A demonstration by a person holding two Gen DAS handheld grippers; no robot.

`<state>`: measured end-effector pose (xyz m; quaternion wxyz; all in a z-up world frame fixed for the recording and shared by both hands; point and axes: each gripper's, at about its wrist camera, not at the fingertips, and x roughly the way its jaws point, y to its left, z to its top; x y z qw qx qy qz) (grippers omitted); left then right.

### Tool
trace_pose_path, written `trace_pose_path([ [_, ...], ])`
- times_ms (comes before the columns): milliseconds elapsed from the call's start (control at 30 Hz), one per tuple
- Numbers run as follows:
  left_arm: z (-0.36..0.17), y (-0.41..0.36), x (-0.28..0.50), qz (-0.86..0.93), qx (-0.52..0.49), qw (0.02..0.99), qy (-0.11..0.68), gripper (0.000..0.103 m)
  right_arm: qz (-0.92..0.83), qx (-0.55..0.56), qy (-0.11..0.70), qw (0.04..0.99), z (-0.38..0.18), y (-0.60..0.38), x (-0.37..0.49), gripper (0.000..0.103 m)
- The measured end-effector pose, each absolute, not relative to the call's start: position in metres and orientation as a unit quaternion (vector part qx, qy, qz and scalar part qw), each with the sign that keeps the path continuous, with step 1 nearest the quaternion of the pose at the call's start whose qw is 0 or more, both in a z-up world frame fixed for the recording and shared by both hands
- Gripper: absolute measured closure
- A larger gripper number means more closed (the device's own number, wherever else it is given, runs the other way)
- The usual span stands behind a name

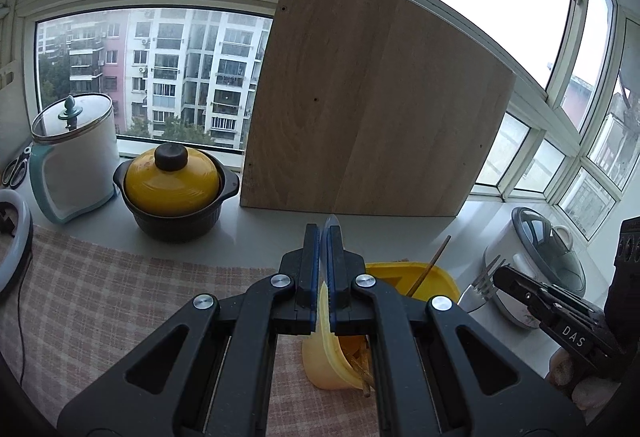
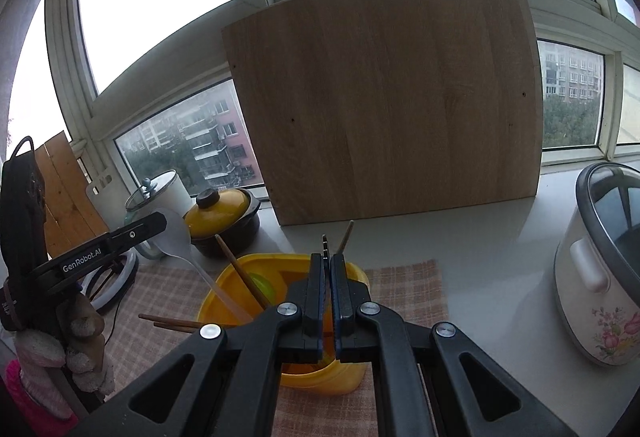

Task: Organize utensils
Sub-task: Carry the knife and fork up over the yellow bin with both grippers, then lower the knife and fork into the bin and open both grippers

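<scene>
My left gripper (image 1: 323, 231) is shut on a translucent white spoon (image 1: 331, 222), seen edge-on between its pads. In the right wrist view the left gripper (image 2: 162, 223) holds the spoon (image 2: 178, 233) near its bowl, and the handle slants down into a yellow container (image 2: 320, 377). My right gripper (image 2: 329, 257) is shut on a metal fork (image 2: 325, 242), whose tines poke out past the fingertips above the container. The left wrist view shows the right gripper (image 1: 498, 273) with the fork (image 1: 478, 287) beside the yellow container (image 1: 438, 277). Brown chopsticks (image 2: 240, 273) stand in the container.
A big wooden board (image 1: 360, 109) leans on the window behind. At left are a yellow-lidded black pot (image 1: 172, 189) and a white jar with a glass lid (image 1: 76, 153). At right stands a white rice cooker (image 2: 600, 277). A checked cloth (image 1: 100, 297) covers the counter.
</scene>
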<state>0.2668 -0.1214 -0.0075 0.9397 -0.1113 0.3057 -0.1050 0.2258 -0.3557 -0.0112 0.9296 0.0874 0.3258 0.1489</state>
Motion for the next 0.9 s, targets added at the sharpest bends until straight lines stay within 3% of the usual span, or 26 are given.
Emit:
trace_pose_path([
  [400, -0.01, -0.128, 0.266, -0.12, -0.107, 0.934, 0.32, 0.102, 0.167, 0.098, 0.353, 0.915, -0.027, -0.347, 0.232, 0.096],
  [433, -0.01, -0.128, 0.266, -0.119, -0.105, 0.934, 0.32, 0.102, 0.166, 0.099, 0.352, 0.916, -0.026, -0.347, 0.232, 0.094],
  [533, -0.008, -0.126, 0.264, -0.118, -0.106, 0.934, 0.32, 0.1, 0.165, 0.1, 0.344, 0.919, -0.022, -0.348, 0.228, 0.074],
  [700, -0.004, -0.121, 0.261, -0.115, -0.111, 0.936, 0.313, 0.099, 0.159, 0.099, 0.339, 0.922, -0.019, -0.349, 0.222, 0.07],
  [767, -0.002, -0.119, 0.259, -0.115, -0.112, 0.937, 0.31, 0.098, 0.157, 0.102, 0.337, 0.923, -0.019, -0.351, 0.22, 0.059],
  [833, 0.0, -0.117, 0.256, -0.113, -0.112, 0.938, 0.307, 0.096, 0.153, 0.104, 0.335, 0.924, -0.018, -0.353, 0.217, 0.055],
  [900, 0.001, -0.114, 0.254, -0.113, -0.113, 0.939, 0.305, 0.086, 0.151, 0.103, 0.335, 0.924, -0.018, -0.353, 0.215, 0.054],
])
